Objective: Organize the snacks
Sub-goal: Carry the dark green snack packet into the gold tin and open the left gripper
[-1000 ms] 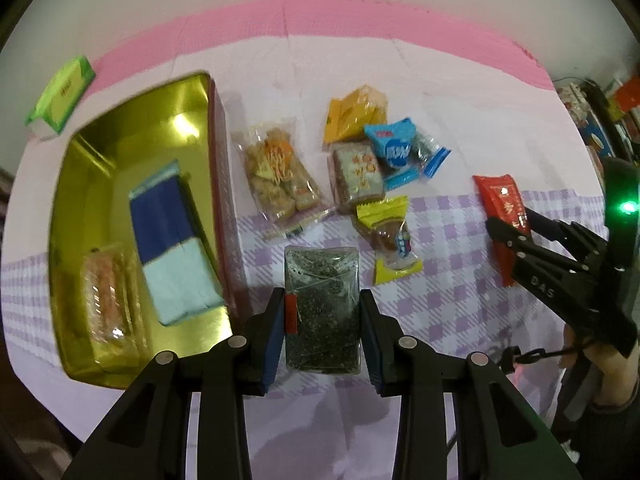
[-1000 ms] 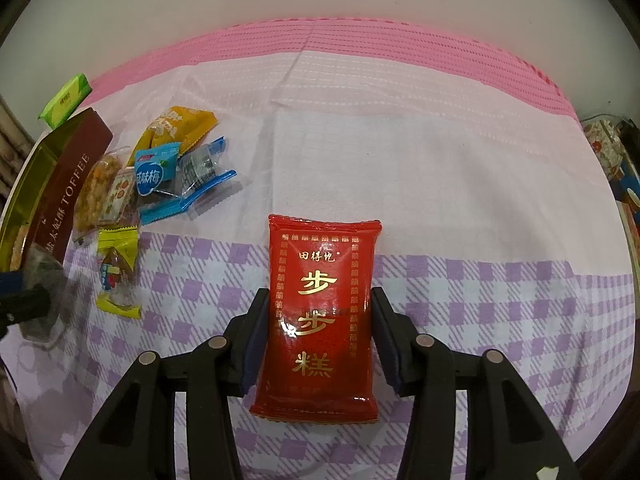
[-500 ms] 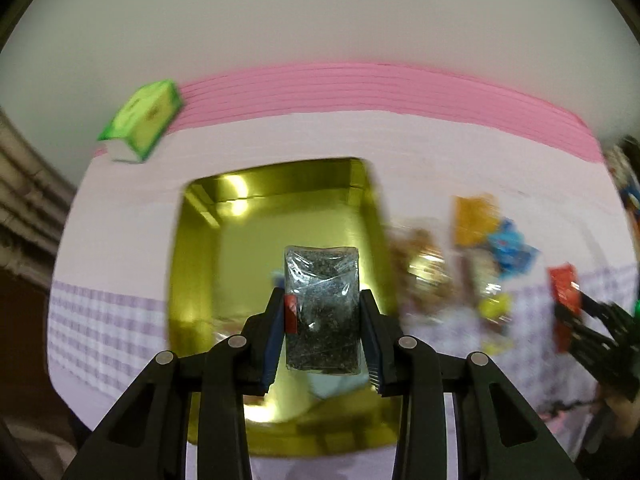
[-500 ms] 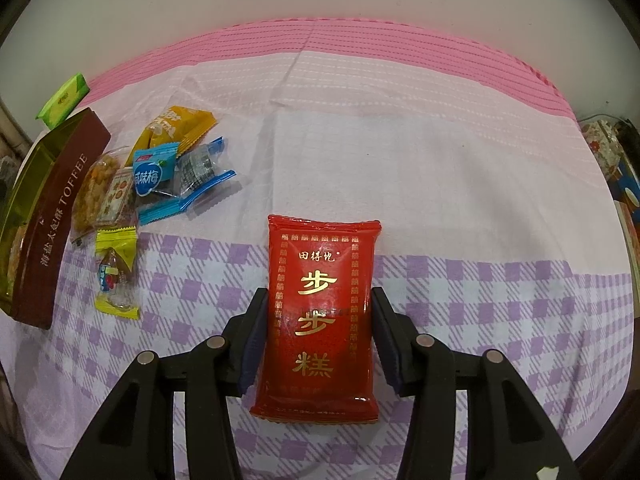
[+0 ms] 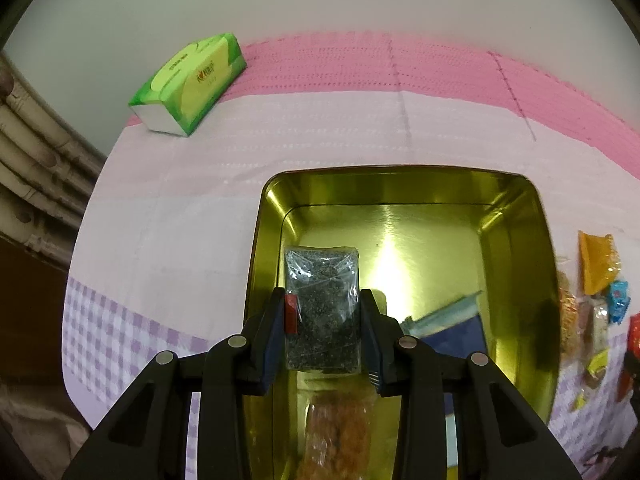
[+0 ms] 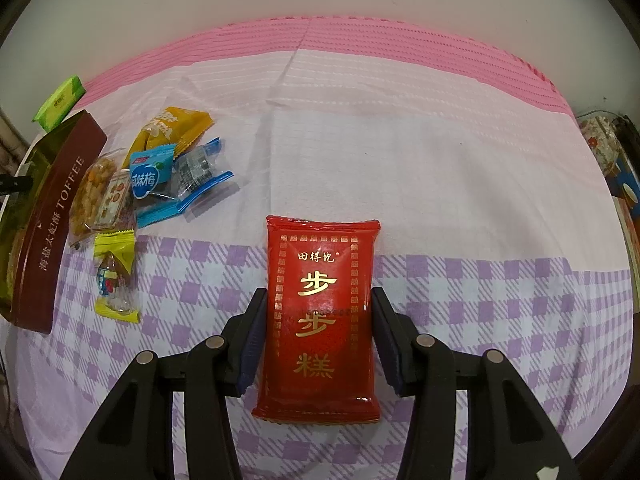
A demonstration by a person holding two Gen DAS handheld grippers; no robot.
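My left gripper [image 5: 322, 298] is shut on a clear packet of dark seeds [image 5: 322, 320] and holds it above the left part of the open gold tin [image 5: 400, 196]. A blue packet [image 5: 452, 332] and an orange-brown snack [image 5: 340, 432] lie inside the tin. My right gripper [image 6: 319, 296] is shut on a red packet with gold characters [image 6: 320, 264], held just over the purple checked cloth. The brown "TOFFEE" side of the tin [image 6: 48, 224] shows at the far left of the right wrist view.
Several loose snacks [image 6: 152, 176] lie in a cluster beside the tin, with a yellow-wrapped candy [image 6: 114, 276] in front of them. A green tissue pack [image 5: 188, 84] sits at the cloth's far left corner. Bare cloth stretches behind and right of the red packet.
My left gripper has carried the dark seed packet leftwards, from over the checked cloth to above the gold tin. The right gripper and its red packet have stayed still.
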